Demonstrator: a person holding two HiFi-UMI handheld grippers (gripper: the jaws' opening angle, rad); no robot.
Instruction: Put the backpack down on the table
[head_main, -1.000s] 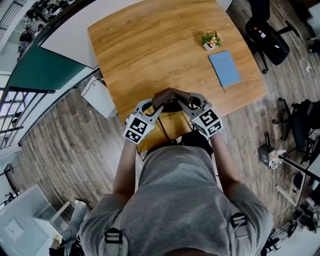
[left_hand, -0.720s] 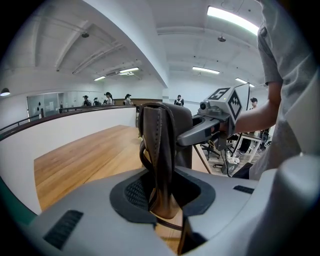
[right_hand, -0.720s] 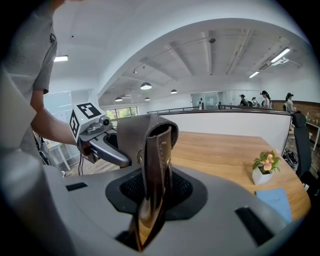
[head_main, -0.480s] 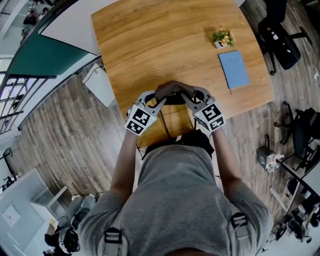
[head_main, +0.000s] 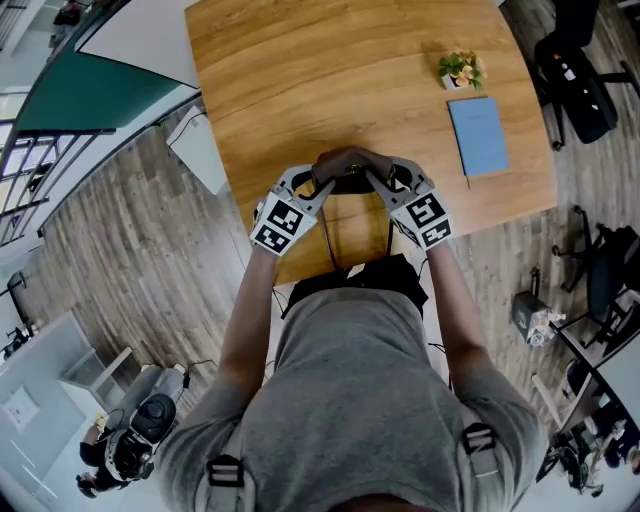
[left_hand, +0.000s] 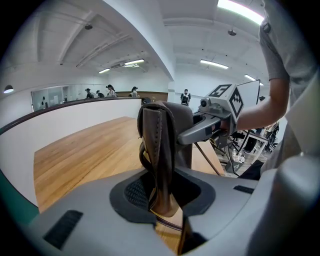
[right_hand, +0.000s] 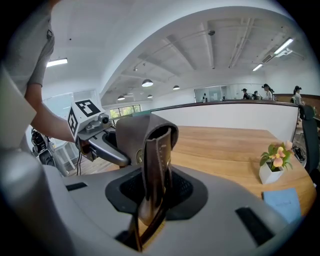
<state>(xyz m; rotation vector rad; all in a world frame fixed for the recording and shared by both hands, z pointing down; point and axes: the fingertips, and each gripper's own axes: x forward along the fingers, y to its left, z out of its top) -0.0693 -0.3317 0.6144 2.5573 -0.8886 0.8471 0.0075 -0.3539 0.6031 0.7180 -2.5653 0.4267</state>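
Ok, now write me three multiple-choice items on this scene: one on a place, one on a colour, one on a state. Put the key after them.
1. Where does the blue notebook lie?
A. On the table, right beside the potted plant
B. On the floor
C. On a chair

2. What colour is the backpack?
A. Green
B. Brown
C. White

3. What state is the left claw in?
A. Open and empty
B. Shut on the backpack's leather strap
C. Shut on the notebook

Key:
1 A: the head view shows it flat on the wood, next to the white pot, near the table's right edge.
2 B: both gripper views show dark brown stitched leather.
3 B: the left gripper view shows the strap pinched between its jaws.
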